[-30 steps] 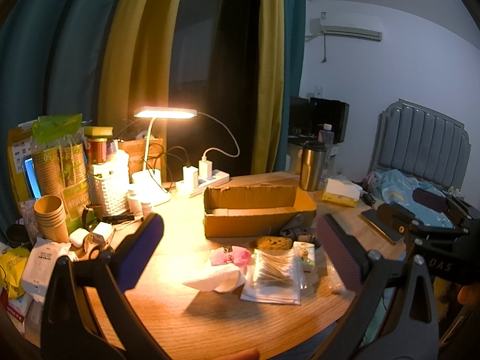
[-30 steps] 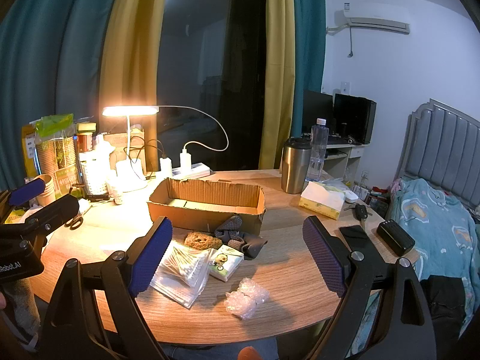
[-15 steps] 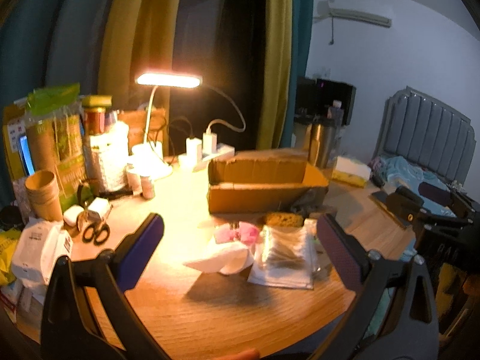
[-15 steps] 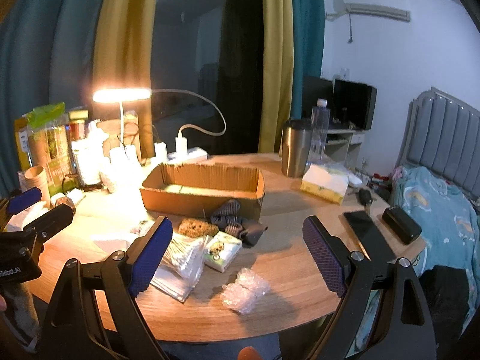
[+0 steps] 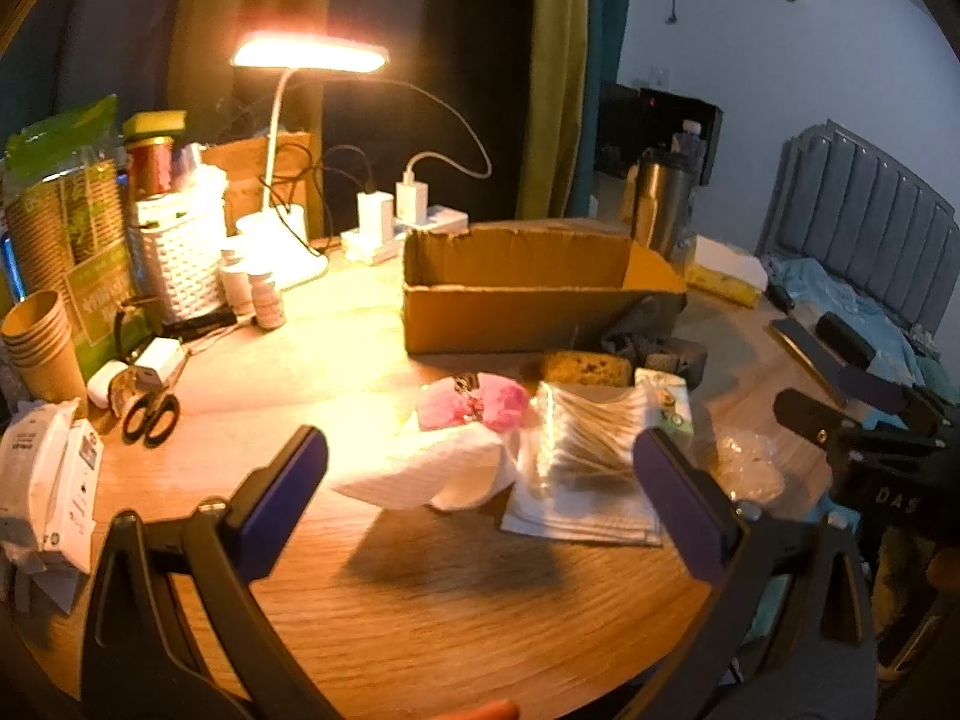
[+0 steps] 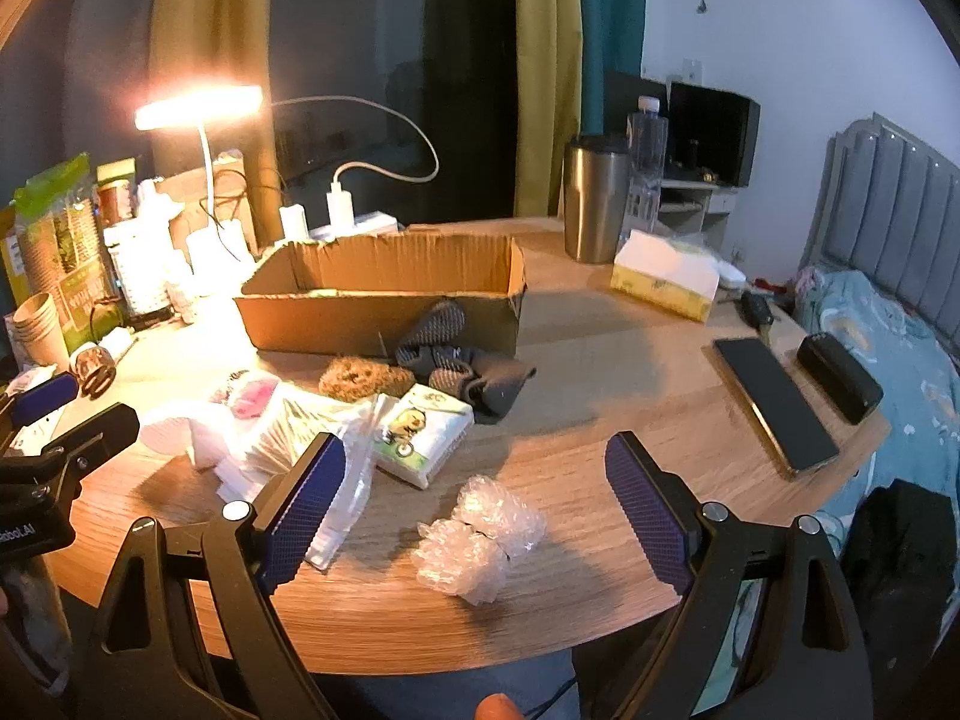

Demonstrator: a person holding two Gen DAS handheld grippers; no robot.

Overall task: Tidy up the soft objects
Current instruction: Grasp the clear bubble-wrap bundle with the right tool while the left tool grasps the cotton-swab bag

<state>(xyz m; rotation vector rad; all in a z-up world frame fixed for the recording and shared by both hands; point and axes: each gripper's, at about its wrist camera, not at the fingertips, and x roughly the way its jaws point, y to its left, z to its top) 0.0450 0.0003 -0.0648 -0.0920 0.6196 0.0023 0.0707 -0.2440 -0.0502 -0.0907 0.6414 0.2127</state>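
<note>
Soft things lie in front of an open cardboard box [image 5: 516, 294] [image 6: 384, 294]: a white tissue [image 5: 432, 471], a pink fluffy piece [image 5: 480, 408], a bag of cotton swabs [image 5: 588, 438] [image 6: 282, 426], a brown sponge [image 5: 585, 367] [image 6: 360, 378], grey socks [image 6: 462, 360], a tissue pack [image 6: 423, 435] and crumpled bubble wrap [image 6: 477, 540]. My left gripper [image 5: 480, 480] is open and empty, just short of the tissue. My right gripper [image 6: 474, 504] is open and empty, over the bubble wrap.
A lit desk lamp [image 5: 309, 54], a white basket [image 5: 177, 258], paper cups [image 5: 42, 342], scissors [image 5: 150, 414] and wipes packs [image 5: 51, 486] crowd the table's left. A steel tumbler [image 6: 594, 198], tissue box [image 6: 666, 276], phone [image 6: 774, 402] and black case [image 6: 840, 378] lie right.
Both grippers have moved forward and down toward the table. The pile of soft things and the box loom larger. Both stay open and empty.
</note>
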